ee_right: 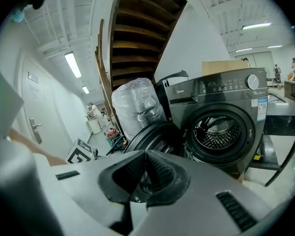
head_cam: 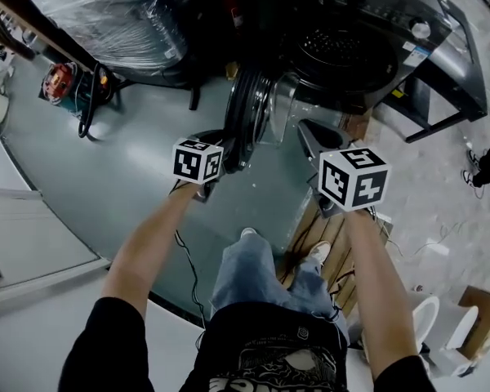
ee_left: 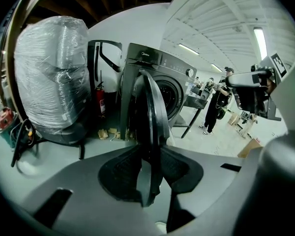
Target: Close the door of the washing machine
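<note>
The washing machine (head_cam: 392,11) stands on the floor (head_cam: 147,162) with its door (head_cam: 249,117) swung out before it, left of the drum opening (ee_right: 221,132). The door's edge sits between the jaws of the left claw (ee_left: 150,168), and the right claw (ee_right: 146,173) is to the door's right, before the opening. A wrapped bundle (head_cam: 122,15) stands left of the machine with a fire extinguisher (ee_left: 101,100) between them, and a metal stand (head_cam: 445,96) is just beside the machine's right.
</note>
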Motion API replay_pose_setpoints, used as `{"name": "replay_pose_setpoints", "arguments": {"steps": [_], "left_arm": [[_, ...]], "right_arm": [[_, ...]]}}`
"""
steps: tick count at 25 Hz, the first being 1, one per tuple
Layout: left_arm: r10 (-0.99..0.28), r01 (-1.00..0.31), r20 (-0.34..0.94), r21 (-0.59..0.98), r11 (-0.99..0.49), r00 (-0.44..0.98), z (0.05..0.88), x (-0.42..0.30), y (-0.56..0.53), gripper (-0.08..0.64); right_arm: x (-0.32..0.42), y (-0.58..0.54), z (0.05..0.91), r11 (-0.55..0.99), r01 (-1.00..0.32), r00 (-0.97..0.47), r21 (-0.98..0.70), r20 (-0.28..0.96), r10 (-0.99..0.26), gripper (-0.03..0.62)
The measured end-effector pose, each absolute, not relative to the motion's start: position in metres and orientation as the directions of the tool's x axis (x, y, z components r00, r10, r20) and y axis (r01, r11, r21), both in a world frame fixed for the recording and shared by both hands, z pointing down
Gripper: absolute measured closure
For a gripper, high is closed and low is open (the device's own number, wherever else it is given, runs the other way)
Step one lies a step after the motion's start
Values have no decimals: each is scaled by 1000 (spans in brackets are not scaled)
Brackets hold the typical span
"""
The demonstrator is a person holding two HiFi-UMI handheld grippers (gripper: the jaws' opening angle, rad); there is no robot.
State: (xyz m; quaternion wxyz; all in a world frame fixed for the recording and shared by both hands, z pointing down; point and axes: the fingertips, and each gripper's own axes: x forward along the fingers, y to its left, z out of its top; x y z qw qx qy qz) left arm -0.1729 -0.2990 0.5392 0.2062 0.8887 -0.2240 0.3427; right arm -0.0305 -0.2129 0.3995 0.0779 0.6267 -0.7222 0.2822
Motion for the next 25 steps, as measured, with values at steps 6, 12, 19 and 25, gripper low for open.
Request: {"name": "replay_pose_setpoints", "arguments": {"steps": [6,12,19,25], "left_arm": [[-267,-577,694,258,-775,668,540,-132,-269,439],[-273,-600,686,295,-743,675,542,-87,-239,418],[-297,-639,673,337,-692,677,545,-37,-215,399],[-345,-683,659,358,-637,668,543,8,-202,388]], "right_arm": [[11,-186,406,53,-945,-205,-322,459,-865,571],[47,-159,417,36,-934,-207,-356,454,-867,571],[87,-135,422,23,-930,-198,-368,445,-874,571],[123,-118,427,18,-929,-193,-369,443,-875,571]]}}
